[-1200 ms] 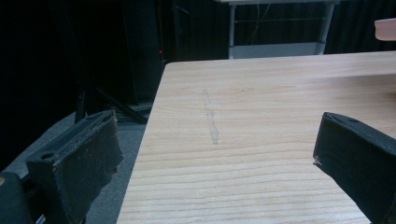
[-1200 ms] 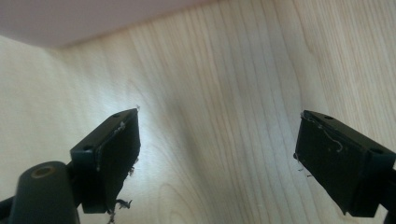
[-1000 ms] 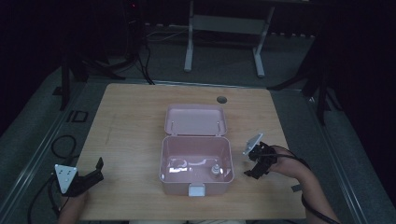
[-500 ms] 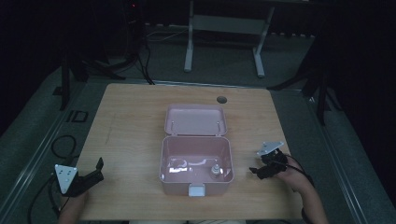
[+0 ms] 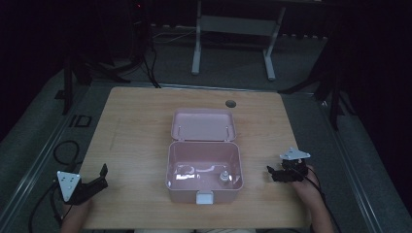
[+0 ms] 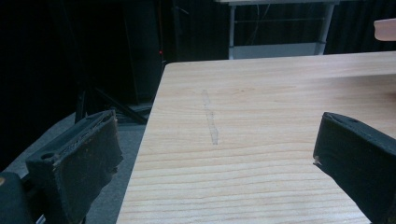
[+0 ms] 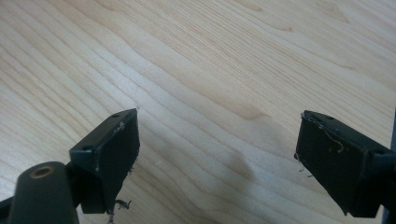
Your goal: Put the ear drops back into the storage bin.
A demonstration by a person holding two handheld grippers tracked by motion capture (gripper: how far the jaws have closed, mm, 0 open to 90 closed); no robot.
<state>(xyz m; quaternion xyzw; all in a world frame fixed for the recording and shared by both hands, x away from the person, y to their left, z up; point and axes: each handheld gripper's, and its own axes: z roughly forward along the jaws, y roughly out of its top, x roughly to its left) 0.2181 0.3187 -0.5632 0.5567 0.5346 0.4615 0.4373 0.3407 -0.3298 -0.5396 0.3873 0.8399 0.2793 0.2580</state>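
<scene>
**Both grippers open, the pink box waits between them**

The fingers [image 7: 109, 158] of the right gripper [image 5: 282, 173] stand wide apart and hold nothing; bare wood shows between them. The left gripper [image 5: 90, 184] is open too, with only the table [image 6: 261, 140] in its gap. Each one sits low near the front edge, one at each side.

Between them stands the pink box [image 5: 204, 167], open, with its lid [image 5: 204, 124] laid flat behind it. Something small and pale [image 5: 224, 176] sits inside near the front right corner. The picture is dim, so I cannot tell what it is; it might be a little bottle.

The right gripper is closer to it. To do this step well, I think it should rise over the box wall first, then come straight down with jaws wide. It should close slowly, so the small thing does not tip. The left gripper could hold the box steady.

Far off, a round hole [image 5: 230, 103] marks the back of the table.
</scene>
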